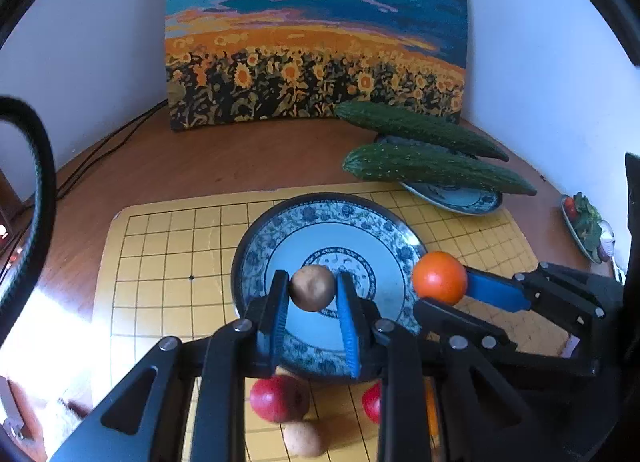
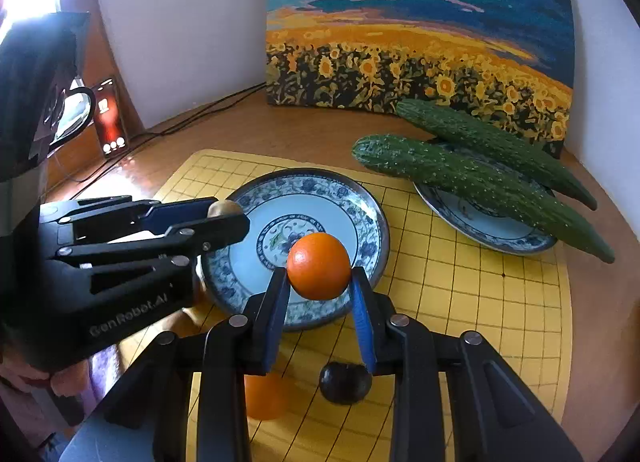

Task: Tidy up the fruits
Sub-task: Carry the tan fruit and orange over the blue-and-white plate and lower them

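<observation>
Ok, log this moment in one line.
left gripper: holds brown fruit | right gripper: holds orange | both over empty plate

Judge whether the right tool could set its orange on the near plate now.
Probably yes: the right tool holds the orange over the near plate, whose centre shows bare.
</observation>
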